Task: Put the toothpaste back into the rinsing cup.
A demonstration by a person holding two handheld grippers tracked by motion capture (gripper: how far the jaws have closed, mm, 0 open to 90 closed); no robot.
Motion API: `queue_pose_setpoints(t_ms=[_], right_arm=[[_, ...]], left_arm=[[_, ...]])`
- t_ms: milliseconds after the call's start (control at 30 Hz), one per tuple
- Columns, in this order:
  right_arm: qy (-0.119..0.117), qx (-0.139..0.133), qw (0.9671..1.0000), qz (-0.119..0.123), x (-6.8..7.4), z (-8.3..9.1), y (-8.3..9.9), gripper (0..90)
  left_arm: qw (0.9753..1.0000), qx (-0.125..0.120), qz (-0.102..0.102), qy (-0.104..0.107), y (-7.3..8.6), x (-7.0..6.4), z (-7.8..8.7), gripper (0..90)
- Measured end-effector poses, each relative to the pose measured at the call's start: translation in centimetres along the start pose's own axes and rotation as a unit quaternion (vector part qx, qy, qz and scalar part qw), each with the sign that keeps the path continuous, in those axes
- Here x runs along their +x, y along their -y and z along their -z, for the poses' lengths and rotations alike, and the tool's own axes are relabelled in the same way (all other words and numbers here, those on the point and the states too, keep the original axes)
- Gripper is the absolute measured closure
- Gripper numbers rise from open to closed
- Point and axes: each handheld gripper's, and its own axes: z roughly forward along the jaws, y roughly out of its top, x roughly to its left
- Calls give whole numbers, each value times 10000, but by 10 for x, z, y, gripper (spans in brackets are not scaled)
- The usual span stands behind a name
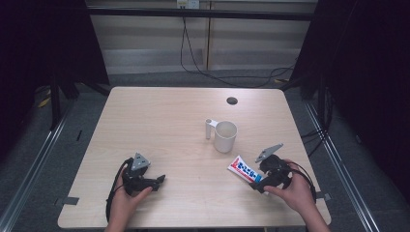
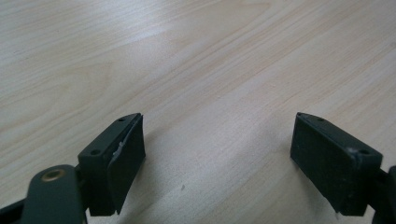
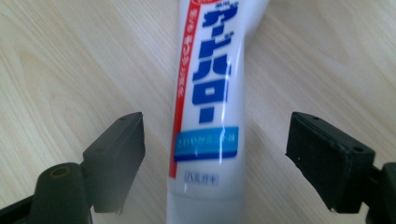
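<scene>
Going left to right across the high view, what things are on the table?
left gripper → white cup → toothpaste tube → right gripper

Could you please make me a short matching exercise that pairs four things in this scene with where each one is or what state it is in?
Things:
1. toothpaste tube
2. white cup
3. left gripper
4. round hole

Places or states:
A. open over bare wood
B. near the table's far edge
C. lying flat between the open jaws of the right gripper
D. standing upright mid-table

Pairs: 1-C, 2-D, 3-A, 4-B
</scene>
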Motion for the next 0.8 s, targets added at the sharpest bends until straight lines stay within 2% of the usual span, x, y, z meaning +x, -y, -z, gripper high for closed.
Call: queue_pose_setpoints(t_ms=[133, 267, 400, 433, 467, 800], right_arm=[[93, 141, 9997, 148, 4, -3, -12, 197], [10, 196, 9997, 133, 7, -5, -24, 197], [247, 394, 9985, 289, 9, -6, -38, 205], [247, 394, 9985, 289, 9, -6, -38, 205], [270, 445, 9978, 403, 9, -8, -43, 211], [204, 608, 9964, 550, 9, -16, -61, 242]], left_arm=[[10000, -1, -2, 0, 0, 0, 0, 176], [10000, 0, -3, 3, 0, 0, 0, 176], [10000, -1, -1, 4, 0, 0, 0, 176], [10000, -1, -1, 4, 0, 0, 0, 176], [10000, -1, -1, 3, 0, 0, 0, 176], [10000, -3, 1, -6, 0, 0, 0, 176]])
